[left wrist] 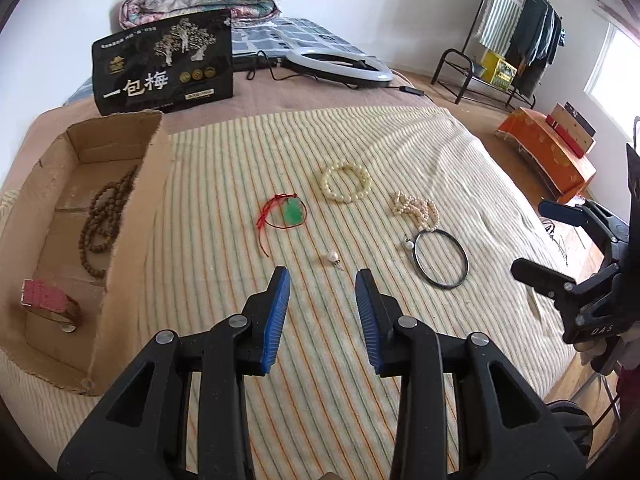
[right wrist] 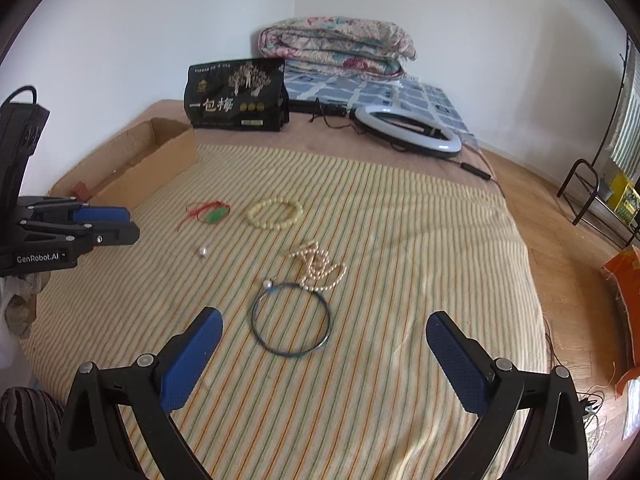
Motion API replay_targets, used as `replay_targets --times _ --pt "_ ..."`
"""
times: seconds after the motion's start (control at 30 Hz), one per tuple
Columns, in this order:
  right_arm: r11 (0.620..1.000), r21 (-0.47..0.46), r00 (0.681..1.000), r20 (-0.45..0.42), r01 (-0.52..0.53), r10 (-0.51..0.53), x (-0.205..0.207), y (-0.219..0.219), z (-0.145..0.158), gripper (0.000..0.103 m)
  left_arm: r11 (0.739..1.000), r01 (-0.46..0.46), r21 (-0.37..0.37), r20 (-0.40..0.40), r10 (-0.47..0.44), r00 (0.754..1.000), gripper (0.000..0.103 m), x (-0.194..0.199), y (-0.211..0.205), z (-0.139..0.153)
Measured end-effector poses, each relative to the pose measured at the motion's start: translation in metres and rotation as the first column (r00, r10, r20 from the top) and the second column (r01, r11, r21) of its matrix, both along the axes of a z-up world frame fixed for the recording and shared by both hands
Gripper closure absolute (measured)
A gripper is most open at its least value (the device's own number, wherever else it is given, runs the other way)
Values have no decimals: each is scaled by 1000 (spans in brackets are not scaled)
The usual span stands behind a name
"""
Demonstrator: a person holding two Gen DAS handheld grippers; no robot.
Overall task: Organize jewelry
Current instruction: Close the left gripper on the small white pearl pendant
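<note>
Lying on the striped cloth (left wrist: pixel 320 380) are a jade pendant (left wrist: pixel 294 213), a bead bracelet (left wrist: pixel 346 182), a pearl strand (left wrist: pixel 416 208), a dark bangle (right wrist: pixel 291 319) and a loose pearl (left wrist: pixel 332 257); the left gripper (left wrist: pixel 323 282) is held part open and empty, the right gripper (right wrist: pixel 324 330) spread wide, nothing gripped

White walls (right wrist: pixel 160 40), wood floor (right wrist: pixel 568 280), a bed (right wrist: pixel 400 208), a clothes rack (left wrist: pixel 516 20) beside a bright window (left wrist: pixel 616 68).
</note>
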State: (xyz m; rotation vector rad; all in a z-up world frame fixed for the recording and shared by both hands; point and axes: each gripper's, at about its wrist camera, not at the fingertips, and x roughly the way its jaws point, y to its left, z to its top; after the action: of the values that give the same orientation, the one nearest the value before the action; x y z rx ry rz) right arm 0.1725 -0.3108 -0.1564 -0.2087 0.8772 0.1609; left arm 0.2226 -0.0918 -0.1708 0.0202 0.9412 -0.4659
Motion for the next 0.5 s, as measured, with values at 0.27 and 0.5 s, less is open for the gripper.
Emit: replay_targets --times 0.27,0.5 --pt "998 63 997 -75 13 -9 7 -6 -37 0 999 33 14 -44 -32 998 71 20 -29 -31" --pt "997 80 996 -89 -1 8 13 -3 -48 0 999 27 47 -54 -24 998 76 30 -41 -52"
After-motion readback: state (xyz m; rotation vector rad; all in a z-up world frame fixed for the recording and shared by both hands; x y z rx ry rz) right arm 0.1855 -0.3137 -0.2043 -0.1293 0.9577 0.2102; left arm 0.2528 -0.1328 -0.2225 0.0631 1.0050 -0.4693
